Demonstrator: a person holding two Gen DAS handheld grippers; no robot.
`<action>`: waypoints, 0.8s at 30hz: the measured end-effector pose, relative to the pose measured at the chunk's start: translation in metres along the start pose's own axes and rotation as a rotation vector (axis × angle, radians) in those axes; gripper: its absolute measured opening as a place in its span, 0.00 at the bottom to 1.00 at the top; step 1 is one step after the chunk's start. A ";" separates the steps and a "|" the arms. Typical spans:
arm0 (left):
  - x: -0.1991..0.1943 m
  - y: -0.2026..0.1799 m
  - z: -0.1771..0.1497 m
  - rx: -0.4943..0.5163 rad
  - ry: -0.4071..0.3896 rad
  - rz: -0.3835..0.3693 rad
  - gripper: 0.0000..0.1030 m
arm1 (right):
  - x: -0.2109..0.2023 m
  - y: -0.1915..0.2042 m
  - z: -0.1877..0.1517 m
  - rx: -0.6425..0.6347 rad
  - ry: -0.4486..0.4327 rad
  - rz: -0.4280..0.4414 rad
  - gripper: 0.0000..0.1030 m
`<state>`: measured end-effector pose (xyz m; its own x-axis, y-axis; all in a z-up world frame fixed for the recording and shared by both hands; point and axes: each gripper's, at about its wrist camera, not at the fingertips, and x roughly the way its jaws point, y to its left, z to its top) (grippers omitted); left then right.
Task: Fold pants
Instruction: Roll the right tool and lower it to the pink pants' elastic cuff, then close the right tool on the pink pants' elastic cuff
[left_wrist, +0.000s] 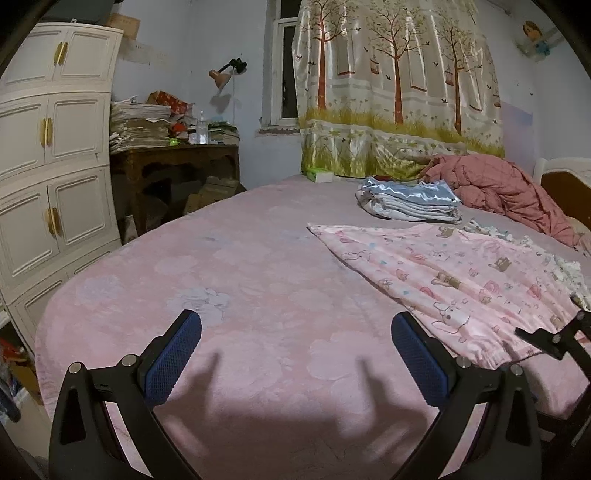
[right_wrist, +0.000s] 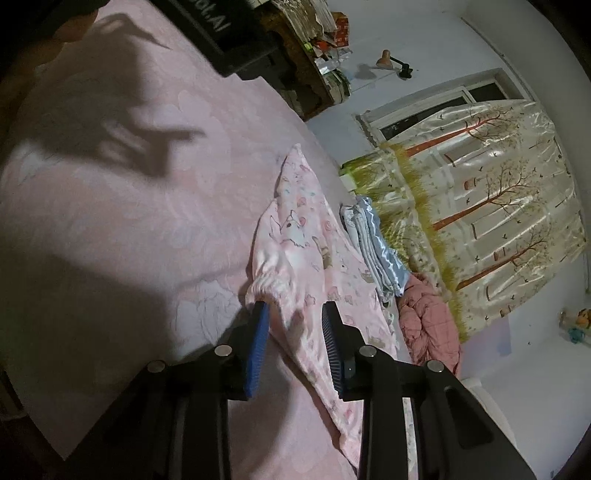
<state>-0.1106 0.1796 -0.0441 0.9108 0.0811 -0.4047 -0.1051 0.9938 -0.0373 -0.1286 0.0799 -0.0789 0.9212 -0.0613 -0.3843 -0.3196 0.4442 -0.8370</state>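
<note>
The left gripper (left_wrist: 296, 332) hung low over the pink bedspread (left_wrist: 229, 266), its blue-padded fingers (left_wrist: 173, 354) spread wide at the bottom of the left wrist view with nothing between them, their shadow falling on the cover just ahead. The pants (left_wrist: 454, 280), pink with a cartoon-animal print, lay spread to the right of centre in that frame, running from mid-frame down toward the lower right edge, where a black part of the right gripper (right_wrist: 295, 314) reached in over the gathered waistband. In the right wrist view the pants (right_wrist: 314, 251) stretched from the lower centre up toward the middle of the frame, and the elastic waistband (right_wrist: 266, 284) was bunched and lifted at the tip of the left-hand finger. The two fingers stood partly apart with a fold of the pink cloth lying in the gap between them; whether the pads (right_wrist: 258, 343) actually pinched that cloth I could not tell. A stack of folded linens (left_wrist: 406, 201) topped with shiny blue fabric sat beyond the pants, near a crumpled pink quilt (left_wrist: 506, 188) at the right. A tree-patterned curtain (left_wrist: 399, 85) hung at upper centre, and a white cabinet (left_wrist: 48, 147) filled the left edge.
</note>
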 end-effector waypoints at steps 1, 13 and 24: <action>0.000 0.000 0.000 0.003 0.000 0.005 0.99 | 0.000 0.001 0.003 0.001 -0.005 -0.004 0.30; 0.004 0.008 -0.001 -0.045 0.019 0.007 0.99 | -0.011 0.004 -0.001 0.006 -0.062 0.035 0.14; 0.003 0.011 -0.005 -0.050 0.023 0.009 0.99 | -0.009 0.011 -0.003 -0.048 -0.046 0.061 0.14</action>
<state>-0.1111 0.1909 -0.0502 0.9006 0.0874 -0.4258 -0.1334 0.9879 -0.0795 -0.1409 0.0829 -0.0860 0.9084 0.0063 -0.4180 -0.3850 0.4022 -0.8307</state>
